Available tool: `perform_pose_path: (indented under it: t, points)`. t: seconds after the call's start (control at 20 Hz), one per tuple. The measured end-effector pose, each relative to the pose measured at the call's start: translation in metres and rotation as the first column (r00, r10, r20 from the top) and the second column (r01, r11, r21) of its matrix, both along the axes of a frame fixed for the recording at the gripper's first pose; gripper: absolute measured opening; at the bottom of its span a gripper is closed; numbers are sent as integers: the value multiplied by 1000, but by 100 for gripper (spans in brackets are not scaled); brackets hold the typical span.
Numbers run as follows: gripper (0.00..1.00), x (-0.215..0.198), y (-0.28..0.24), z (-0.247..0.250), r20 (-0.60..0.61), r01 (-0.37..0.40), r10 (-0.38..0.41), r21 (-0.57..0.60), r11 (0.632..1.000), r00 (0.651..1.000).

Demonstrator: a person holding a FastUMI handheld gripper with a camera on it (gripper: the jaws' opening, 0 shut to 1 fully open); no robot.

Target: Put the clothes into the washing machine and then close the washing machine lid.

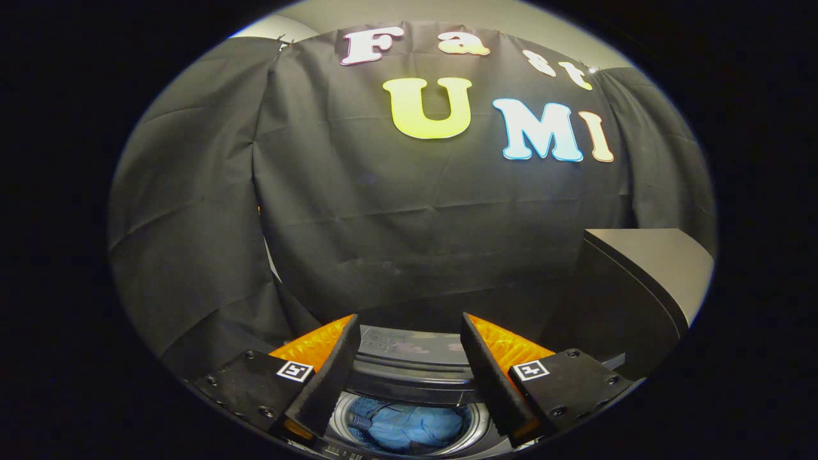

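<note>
the washer sits low beneath the gripper, its dark top panel showing between the fingers and its round drum mouth just below that. everything here is placed from the washer. behind it hangs the black cloth wall. to its right and rising above it stands a dark slab with a pale face, probably the raised lid, though i cannot tell for sure.

inside the drum lie the clothes, a blue bundle resting low in the steel ring, with a darker blue piece at its left. they look fully inside, so loading seems done and closing the lid is what remains.

the gripper hovers above the washer's front, fingers spread wide apart with nothing between them, touching nothing.

risks from here, as a judgement:
- the lid is large and off to the right of the washer; reaching for it with wide fingers could mean a glancing contact that slips off the edge rather than a firm push.
- if released too soon, the lid may drop hard onto the washer.
- a fold of cloth near the drum's rim could get caught under the lid; the rim's near side is hidden by the fingers, so i cannot tell if any hangs there.
- the finger tips could clip the top panel while swinging across.
</note>
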State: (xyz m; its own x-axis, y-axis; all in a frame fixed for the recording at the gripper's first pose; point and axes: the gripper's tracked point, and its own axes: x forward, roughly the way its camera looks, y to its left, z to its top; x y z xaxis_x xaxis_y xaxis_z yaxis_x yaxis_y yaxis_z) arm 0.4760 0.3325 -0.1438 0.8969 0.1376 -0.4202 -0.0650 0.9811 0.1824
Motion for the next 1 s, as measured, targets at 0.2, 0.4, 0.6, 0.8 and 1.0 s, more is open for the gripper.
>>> perform_pose_path:
  t: [0.2,0.4,0.6,0.8,1.0]
  points:
    - [98,3,-3,1,-25,-14,13,-11,1000,1000]
    - [98,2,-5,7,-3,-1,2,22,1000,1000]
    - [97,1,-5,12,28,-10,10,-4,1000,1000]
    - [98,-21,-8,19,48,-11,12,-21,1000,999]
    - [97,-43,-13,37,112,-42,47,-48,998,993]
